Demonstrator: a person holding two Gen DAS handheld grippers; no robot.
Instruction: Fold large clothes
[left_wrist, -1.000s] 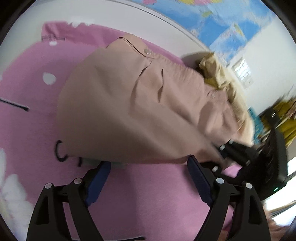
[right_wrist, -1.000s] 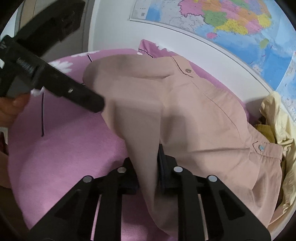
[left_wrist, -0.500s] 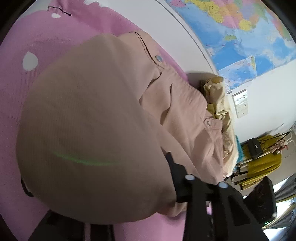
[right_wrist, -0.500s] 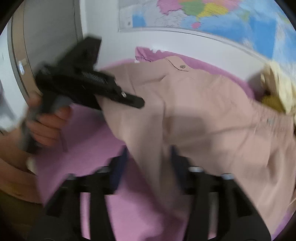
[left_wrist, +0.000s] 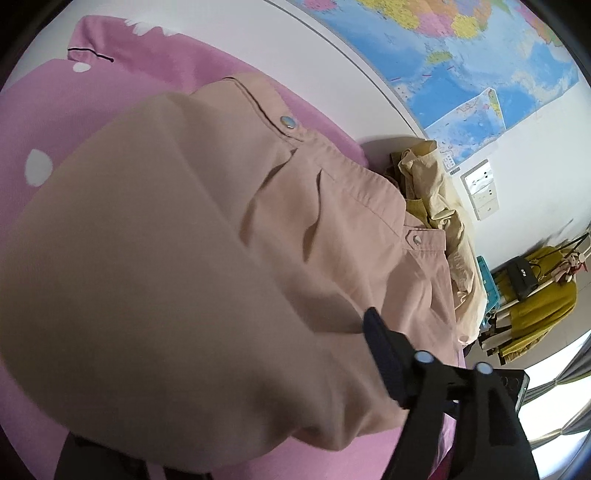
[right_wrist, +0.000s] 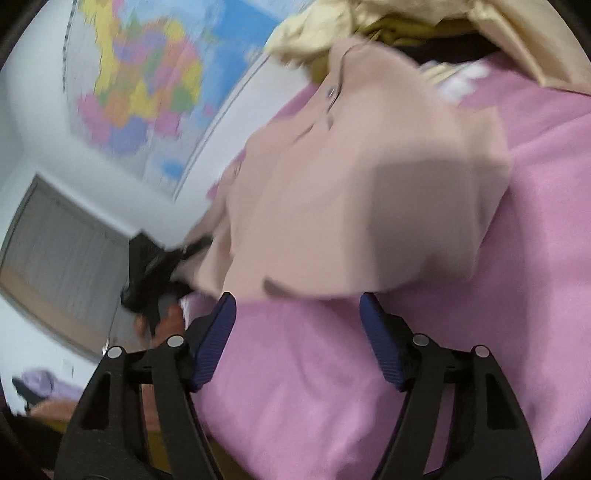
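Beige garment (left_wrist: 332, 236) lies folded on pink bed (right_wrist: 369, 387), ready for next fold. Right gripper (right_wrist: 297, 325) opening, nothing between pads, cloth edge just beyond. Left gripper (left_wrist: 236, 398) opening, cloth draped over it; grip unclear.

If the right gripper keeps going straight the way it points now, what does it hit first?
Probably the near folded edge of the beige garment, just past the opening, empty right gripper. Only pink bedcover lies between; blur leaves depth uncertain.
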